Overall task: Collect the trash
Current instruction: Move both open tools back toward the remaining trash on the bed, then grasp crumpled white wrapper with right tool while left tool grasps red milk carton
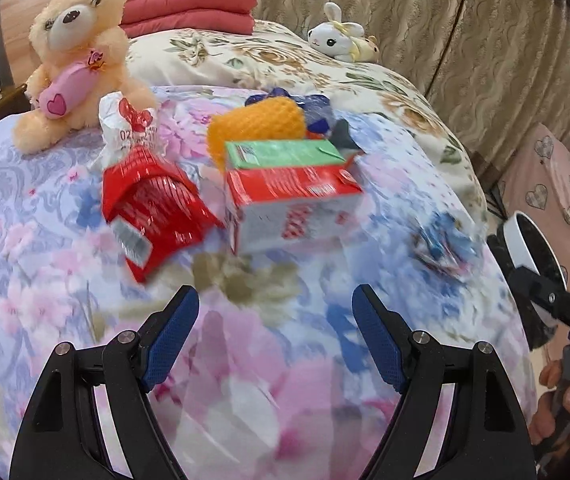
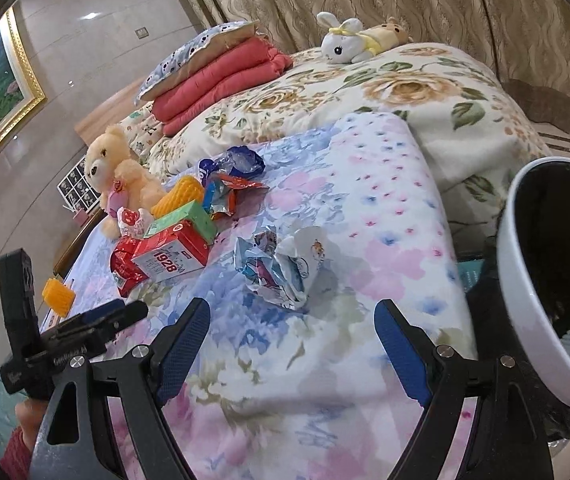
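Note:
Trash lies on the flowered bedspread [image 1: 269,380]. In the left wrist view a red wrapper [image 1: 153,212], a red, white and green carton [image 1: 289,196], an orange foam net [image 1: 257,128] and a white bag with a red bow [image 1: 125,124] sit ahead of my left gripper [image 1: 276,296], which is open and holds nothing. A crumpled blue-and-white wrapper [image 2: 281,268] lies just beyond my right gripper [image 2: 293,312], also open with nothing in it. The carton [image 2: 177,248] and more foil wrappers [image 2: 233,176] lie further left.
A white bin with a black liner [image 2: 525,280] stands at the bed's right edge, close to my right gripper. A teddy bear [image 1: 77,52], a bunny plush [image 1: 337,38] and folded red quilts [image 2: 221,76] are further back. Another orange net piece [image 2: 59,298] lies at the left.

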`<state>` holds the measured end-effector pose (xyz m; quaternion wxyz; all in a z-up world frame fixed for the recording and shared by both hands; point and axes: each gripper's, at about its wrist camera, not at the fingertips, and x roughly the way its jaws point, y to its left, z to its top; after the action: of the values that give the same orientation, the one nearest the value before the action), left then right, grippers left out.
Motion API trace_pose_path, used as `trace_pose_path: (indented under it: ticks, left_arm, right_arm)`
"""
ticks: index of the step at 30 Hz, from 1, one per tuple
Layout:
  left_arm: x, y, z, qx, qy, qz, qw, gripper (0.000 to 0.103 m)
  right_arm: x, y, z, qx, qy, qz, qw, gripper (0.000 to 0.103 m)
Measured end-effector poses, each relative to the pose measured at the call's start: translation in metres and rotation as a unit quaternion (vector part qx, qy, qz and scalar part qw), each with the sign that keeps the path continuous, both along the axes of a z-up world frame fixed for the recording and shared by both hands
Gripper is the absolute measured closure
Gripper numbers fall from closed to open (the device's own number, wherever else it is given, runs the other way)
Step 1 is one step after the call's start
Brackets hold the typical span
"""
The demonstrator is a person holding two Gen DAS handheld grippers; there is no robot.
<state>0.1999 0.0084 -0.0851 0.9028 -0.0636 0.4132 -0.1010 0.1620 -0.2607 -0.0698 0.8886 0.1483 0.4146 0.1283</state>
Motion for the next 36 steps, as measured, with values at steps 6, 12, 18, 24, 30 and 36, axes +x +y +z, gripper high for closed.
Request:
trace_pose_path:
  ticks: [6, 12, 18, 24, 30, 36]
  left_arm:
    - [0.024, 0.0, -0.004, -0.027, 0.011, -0.025, 0.9993, 0.022]
    - [0.038, -0.008, -0.004, -0.008, 0.006, -0.022, 0.9997, 0.022]
    - [0.036, -0.013, 0.0, -0.028, -0.004, -0.05, 0.9983, 0.022]
    - [0.0, -0.04, 0.008, -0.056, -0.015, -0.138, 0.9887, 0.022]
    - [0.006, -0.027, 0.007, -0.012, -0.01, -0.081, 0.9966, 0.022]
    - [0.031, -0.028, -0.002, 0.01, 0.012, -0.077, 0.9969, 0.019]
  right_arm:
    - [0.01, 0.003, -0.005, 0.003, 0.006, -0.005, 1.0, 0.017]
    - [0.018, -0.002, -0.007, 0.009, 0.012, -0.015, 1.0, 0.017]
    - [0.02, -0.008, -0.007, 0.014, 0.011, -0.022, 1.0, 0.017]
    - [0.021, -0.018, -0.008, 0.022, 0.013, -0.031, 0.999, 0.017]
    - [0.029, -0.019, -0.012, 0.024, 0.017, -0.029, 0.999, 0.017]
    - [0.047, 0.001, -0.023, 0.012, 0.029, -0.005, 1.0, 0.019]
